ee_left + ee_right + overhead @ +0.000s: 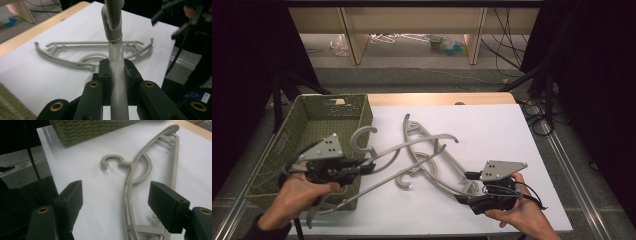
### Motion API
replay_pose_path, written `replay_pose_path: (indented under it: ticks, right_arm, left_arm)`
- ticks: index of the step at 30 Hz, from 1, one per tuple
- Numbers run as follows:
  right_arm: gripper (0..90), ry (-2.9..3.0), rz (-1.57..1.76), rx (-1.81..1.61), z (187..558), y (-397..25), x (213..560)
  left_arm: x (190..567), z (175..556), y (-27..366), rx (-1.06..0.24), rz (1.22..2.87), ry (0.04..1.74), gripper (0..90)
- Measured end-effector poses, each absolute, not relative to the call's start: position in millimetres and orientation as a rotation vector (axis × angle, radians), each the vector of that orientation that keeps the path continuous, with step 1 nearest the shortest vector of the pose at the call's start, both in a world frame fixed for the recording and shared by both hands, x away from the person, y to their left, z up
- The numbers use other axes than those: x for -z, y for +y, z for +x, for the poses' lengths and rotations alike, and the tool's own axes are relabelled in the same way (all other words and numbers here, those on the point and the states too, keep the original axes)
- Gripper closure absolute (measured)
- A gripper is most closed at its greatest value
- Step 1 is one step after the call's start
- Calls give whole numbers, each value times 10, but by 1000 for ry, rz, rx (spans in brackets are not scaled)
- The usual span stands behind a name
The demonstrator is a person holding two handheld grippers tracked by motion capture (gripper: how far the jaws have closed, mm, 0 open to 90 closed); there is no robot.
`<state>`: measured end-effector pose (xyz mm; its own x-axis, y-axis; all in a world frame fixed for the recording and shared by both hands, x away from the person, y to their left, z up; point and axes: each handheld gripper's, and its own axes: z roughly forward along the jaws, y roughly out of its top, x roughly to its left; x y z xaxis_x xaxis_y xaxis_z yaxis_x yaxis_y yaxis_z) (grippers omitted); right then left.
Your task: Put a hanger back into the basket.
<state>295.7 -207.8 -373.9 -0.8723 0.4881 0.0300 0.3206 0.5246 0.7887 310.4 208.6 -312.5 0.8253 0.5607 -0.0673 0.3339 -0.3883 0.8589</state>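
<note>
My left gripper (362, 167) low by green woven basket (312, 117), fingers (105, 72) clamped on arm of grey plastic hanger (412, 145), lifted, tilted over white counter (492, 130). My right gripper (116, 200) fingers wide, just above second grey plastic hanger (140, 167) lying flat.

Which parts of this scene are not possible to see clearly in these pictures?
- Held hanger: in the left gripper view, the jaws of the left gripper cover its middle and the top edge cuts its hook.
- Flat hanger: in the right gripper view, the bottom edge cuts its near end.
- Basket: in the high view, its floor is too dark.
</note>
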Motion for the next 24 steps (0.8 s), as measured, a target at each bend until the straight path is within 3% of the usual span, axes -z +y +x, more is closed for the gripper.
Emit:
replay_pose_path:
  ticks: [11, 24]
  right_arm:
    - [290, 2594, 701, -1255, 2996, -2058, 3839]
    - [277, 2586, 719, -1261, 3055, -2077, 3911]
  left_arm:
    - [2870, 3497, 2725, -447, 1938, 846, 789]
    - [3029, 3847, 3252, -530, 1879, 991, 789]
